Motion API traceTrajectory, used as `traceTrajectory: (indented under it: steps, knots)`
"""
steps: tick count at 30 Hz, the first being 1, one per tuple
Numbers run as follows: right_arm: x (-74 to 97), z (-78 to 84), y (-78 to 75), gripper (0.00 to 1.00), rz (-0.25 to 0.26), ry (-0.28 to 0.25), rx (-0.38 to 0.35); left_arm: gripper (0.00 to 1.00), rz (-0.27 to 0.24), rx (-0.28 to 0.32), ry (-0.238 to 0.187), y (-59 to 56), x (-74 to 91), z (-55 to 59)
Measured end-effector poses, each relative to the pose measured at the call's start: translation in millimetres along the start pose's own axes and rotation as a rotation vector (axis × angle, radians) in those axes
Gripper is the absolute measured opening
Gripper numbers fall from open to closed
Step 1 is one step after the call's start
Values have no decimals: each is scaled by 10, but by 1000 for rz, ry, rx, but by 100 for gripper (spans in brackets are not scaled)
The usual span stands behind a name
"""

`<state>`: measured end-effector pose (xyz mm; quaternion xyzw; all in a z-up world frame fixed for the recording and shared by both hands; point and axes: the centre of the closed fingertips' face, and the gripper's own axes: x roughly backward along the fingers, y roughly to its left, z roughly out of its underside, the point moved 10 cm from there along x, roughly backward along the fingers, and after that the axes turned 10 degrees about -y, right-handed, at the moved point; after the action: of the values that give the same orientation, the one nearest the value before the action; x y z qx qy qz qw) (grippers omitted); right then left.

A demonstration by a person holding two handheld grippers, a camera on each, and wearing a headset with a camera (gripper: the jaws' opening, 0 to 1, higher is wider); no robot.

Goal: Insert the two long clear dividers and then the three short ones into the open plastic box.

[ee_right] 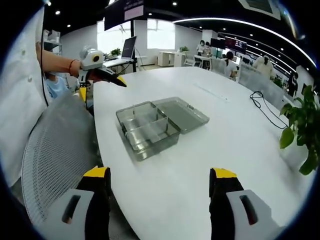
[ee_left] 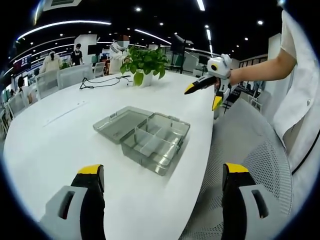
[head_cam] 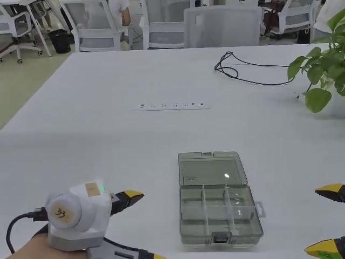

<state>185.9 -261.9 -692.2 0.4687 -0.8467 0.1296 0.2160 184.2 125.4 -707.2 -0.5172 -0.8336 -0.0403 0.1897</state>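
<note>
White office table (head_cam: 97, 140) holds a leafy plant (head_cam: 321, 75) at its far right. Near the front edge sits the open plastic box (head_cam: 218, 216), lid flat behind it, clear dividers (head_cam: 227, 199) standing inside. The left gripper (head_cam: 143, 225) and right gripper (head_cam: 326, 219) flank it, apart from it, jaws spread, empty.

Left gripper: black two-jaw left gripper (ee_left: 162, 169) with yellow tips and grey slotted outer shells.
Housing: boxy white and pale grey plastic housing (head_cam: 75, 229) on the left gripper.
Knob: round white knob (head_cam: 63, 211) with a gold marking on its face.
Light: small green indicator light (head_cam: 101, 189) on the housing's top.
Cable: thin black cable (head_cam: 16, 224) leaving the housing's rear.
Right gripper: black two-jaw right gripper (ee_right: 160, 173), with the same yellow tips and grey slotted shells.
Clothing: white short-sleeved top (ee_left: 300, 85).
</note>
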Motion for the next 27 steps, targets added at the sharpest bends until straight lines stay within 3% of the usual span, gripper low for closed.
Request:
traceTrajectory:
  steps: [7,27]
  knots:
    - [-21,47,27,86,0,-3,-9,100,-20,5,1,26,0,17]
    - [-63,29,28,85,-11,9,-3,100,-12,5,5,26,-14,23]
